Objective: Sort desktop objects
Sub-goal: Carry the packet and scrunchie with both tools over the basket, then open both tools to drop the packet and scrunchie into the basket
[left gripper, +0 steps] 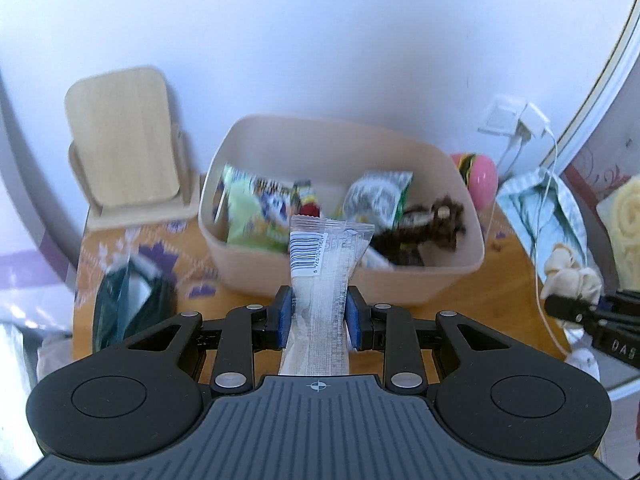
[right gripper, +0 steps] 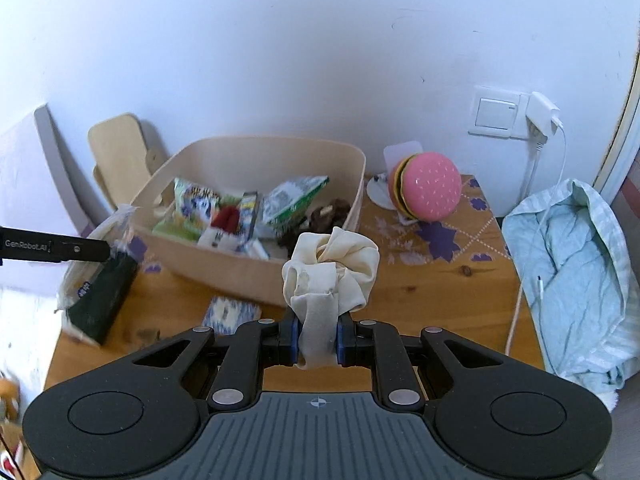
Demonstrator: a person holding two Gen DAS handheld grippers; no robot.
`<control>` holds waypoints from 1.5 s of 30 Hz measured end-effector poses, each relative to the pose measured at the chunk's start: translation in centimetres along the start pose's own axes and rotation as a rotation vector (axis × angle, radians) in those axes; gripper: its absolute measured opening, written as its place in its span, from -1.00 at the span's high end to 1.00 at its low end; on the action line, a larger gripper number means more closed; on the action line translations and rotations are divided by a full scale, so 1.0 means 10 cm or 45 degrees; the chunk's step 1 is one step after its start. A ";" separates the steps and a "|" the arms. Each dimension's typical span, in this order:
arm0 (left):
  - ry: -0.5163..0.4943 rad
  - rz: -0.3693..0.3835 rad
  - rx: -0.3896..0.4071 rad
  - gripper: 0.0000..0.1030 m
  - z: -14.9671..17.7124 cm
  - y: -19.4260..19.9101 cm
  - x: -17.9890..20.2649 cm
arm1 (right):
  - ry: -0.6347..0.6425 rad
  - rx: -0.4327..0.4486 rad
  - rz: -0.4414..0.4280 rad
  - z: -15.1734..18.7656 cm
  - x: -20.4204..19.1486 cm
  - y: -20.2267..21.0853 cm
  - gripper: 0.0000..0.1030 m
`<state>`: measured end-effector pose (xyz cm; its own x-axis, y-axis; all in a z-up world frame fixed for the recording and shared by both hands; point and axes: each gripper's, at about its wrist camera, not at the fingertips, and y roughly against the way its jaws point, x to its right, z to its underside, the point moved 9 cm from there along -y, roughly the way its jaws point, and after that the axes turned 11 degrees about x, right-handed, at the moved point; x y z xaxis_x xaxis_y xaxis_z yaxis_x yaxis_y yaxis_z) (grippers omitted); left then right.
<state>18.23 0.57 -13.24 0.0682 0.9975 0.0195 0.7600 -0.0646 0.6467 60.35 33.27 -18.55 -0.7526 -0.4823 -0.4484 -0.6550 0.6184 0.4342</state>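
Observation:
My left gripper point(left gripper: 318, 312) is shut on a clear snack packet with a barcode point(left gripper: 326, 256), held just in front of the beige bin point(left gripper: 448, 276). The bin holds several snack bags and a dark brown item point(left gripper: 436, 224). My right gripper point(right gripper: 317, 336) is shut on a cream knotted cloth point(right gripper: 332, 268), held above the wooden table near the bin's front wall point(right gripper: 224, 276). The cloth also shows at the right of the left wrist view point(left gripper: 568, 276).
A dark packet in clear wrap point(right gripper: 100, 300) and a small blue-white packet point(right gripper: 230, 312) lie on the table point(right gripper: 440, 292). A pink burger toy point(right gripper: 428, 192) stands right of the bin. A wooden board point(left gripper: 124, 140) leans at the wall. A light blue cloth point(right gripper: 572, 272) and charger cable lie right.

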 end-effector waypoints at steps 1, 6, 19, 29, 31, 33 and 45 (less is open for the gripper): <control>0.006 -0.003 0.006 0.45 -0.05 -0.05 0.00 | -0.002 0.011 -0.003 -0.04 -0.01 -0.04 0.69; -0.002 -0.026 0.019 0.45 -0.27 -0.33 0.00 | -0.025 0.076 0.003 -0.31 -0.02 -0.30 0.69; -0.038 -0.092 -0.021 0.45 -0.55 -1.00 -0.09 | -0.044 0.081 0.013 -0.70 -0.05 -1.07 0.69; -0.073 -0.109 -0.145 0.45 -0.33 -1.39 -0.05 | -0.119 -0.062 0.070 -0.43 0.02 -1.58 0.69; -0.080 -0.115 -0.162 0.45 -0.29 -1.44 -0.05 | -0.090 -0.066 0.075 -0.43 0.00 -1.62 0.69; -0.086 -0.124 -0.173 0.45 -0.27 -1.50 -0.05 | -0.043 -0.072 0.072 -0.43 -0.06 -1.66 0.69; -0.162 -0.160 -0.125 -0.36 -0.28 -1.43 -0.08 | 0.058 -0.088 0.019 -0.37 -0.28 -1.70 -0.44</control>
<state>5.54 0.75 -20.39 0.0625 0.9854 -0.1585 0.7013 0.0696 0.7094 73.37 21.79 -21.80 -0.7636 -0.5019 -0.4063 -0.6456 0.5821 0.4944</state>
